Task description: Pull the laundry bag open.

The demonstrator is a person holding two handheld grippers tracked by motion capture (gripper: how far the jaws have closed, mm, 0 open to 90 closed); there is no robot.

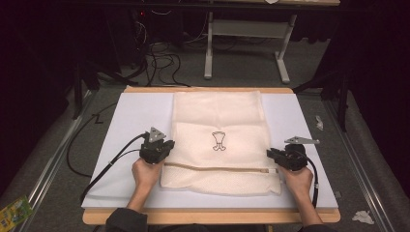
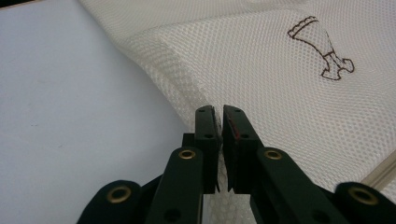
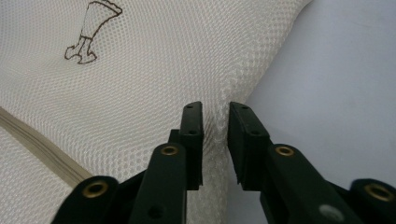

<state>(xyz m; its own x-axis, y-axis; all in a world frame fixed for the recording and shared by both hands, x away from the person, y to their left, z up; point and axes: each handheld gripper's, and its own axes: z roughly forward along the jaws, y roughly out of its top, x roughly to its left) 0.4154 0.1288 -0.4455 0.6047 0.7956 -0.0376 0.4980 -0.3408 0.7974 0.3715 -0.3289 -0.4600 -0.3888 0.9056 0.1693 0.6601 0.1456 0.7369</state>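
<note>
Mesh bag (image 1: 220,142): cream laundry bag, lying flat in the middle of the bench's white sheet, long way running from near edge to far edge; near part folded over into a thicker band.
Zip (image 1: 217,168): tan strip across the near part of the bag, running side to side; also seen low at the left in the right gripper view (image 3: 39,149).
Emblem (image 1: 219,141): dark outline drawing near the centre of the bag; clear in the left gripper view (image 2: 322,49).
Left hand-held gripper (image 1: 162,146): at the bag's left edge, just above the zip line; jaws nearly together with a thin gap, mesh edge (image 2: 217,109) at the tips; whether pinched or just released, cannot tell.
Right hand-held gripper (image 1: 271,153): at the bag's right edge; jaws parted, a raised ridge of mesh (image 3: 215,122) between them, pads not pressing it; released.
Bench (image 1: 212,216): wooden rim visible along the near edge, white sheet (image 1: 125,130) covering the top.
Hands: left hand (image 1: 145,173) and right hand (image 1: 298,181) coming in from the near edge, one on each gripper.
</note>
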